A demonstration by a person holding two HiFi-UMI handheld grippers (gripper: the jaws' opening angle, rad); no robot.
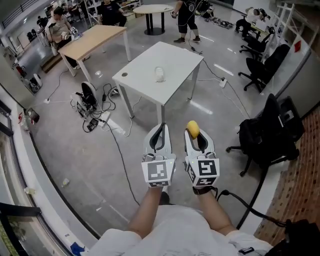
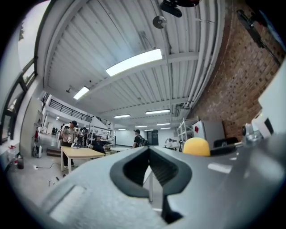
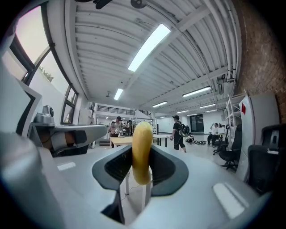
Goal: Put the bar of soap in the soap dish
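Left tool (image 1: pixel 159 131) nearest, level, tips pressed together, nothing between. Right tool (image 1: pixel 193 134) just beside it, level too, pinching yellow bar of soap (image 1: pixel 192 129) on edge between both pads. In right gripper view, bar of soap upright, poking above and below the tips. Bar of soap just right of left tool's tip, over grey floor (image 1: pixel 75 150), well short of white desk (image 1: pixel 175 60). Farther on, soap dish (image 1: pixel 159 74) near middle of white desk, small and pale, detail too small to tell. Dark round spot (image 1: pixel 124 75) by its near-left corner. Beyond, wooden desk (image 1: pixel 95 40), people (image 1: pixel 186 15) standing about, black office chairs (image 1: pixel 265 65) at right.
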